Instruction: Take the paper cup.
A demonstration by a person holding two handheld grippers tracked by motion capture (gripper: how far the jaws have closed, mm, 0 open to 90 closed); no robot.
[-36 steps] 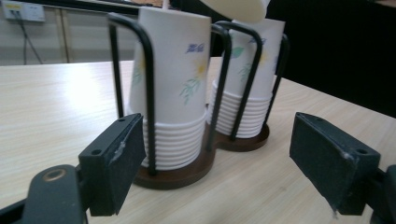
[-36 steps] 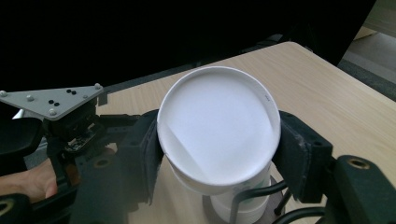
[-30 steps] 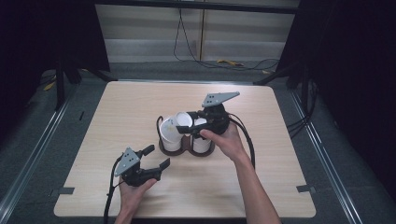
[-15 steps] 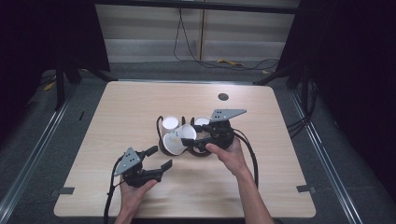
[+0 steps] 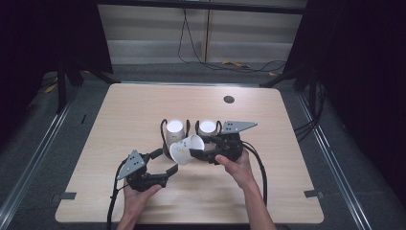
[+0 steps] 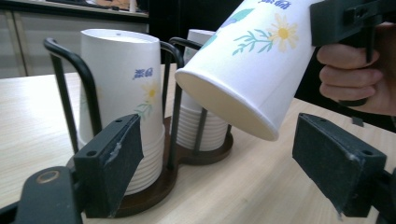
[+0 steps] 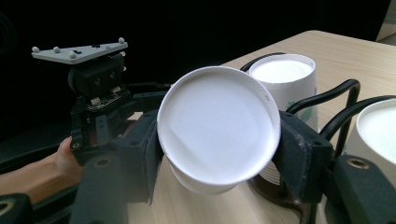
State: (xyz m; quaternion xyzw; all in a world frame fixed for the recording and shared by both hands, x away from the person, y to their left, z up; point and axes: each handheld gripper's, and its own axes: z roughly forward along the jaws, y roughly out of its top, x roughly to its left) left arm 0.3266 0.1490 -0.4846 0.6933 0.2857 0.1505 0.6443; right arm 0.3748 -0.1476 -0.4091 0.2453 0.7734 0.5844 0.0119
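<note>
High view: a pale wooden table [image 5: 143, 110] carries a dark brown double cup holder with black wire loops [image 5: 191, 128], and a stack of upturned white paper cups sits in each well, the left stack [image 5: 174, 128] and the right stack [image 5: 208, 127]. The right gripper [image 5: 196, 152] lies level just in front of the holder, clamped on a single white paper cup printed with flowers [image 5: 185, 150], which is tilted off the table with its open mouth toward the near left. The left gripper [image 5: 163, 163] rests near the front left of the table, just beside the cup, jaws spread and nothing between them; they have just been opening.

Left gripper view: the two black jaws stand wide apart. The flowered cup [image 6: 252, 65] hangs tilted above the gap between them, mouth down and to the left, touching neither pad. The right gripper's black body and the hand on it show at upper right. Behind, both stacks stand in the holder [image 6: 154, 186].

Right gripper view: both pads press the cup's sides; its closed white base [image 7: 218, 125] faces the camera. The left gripper [image 7: 100, 98] is beyond it, and the stacks at right.
</note>
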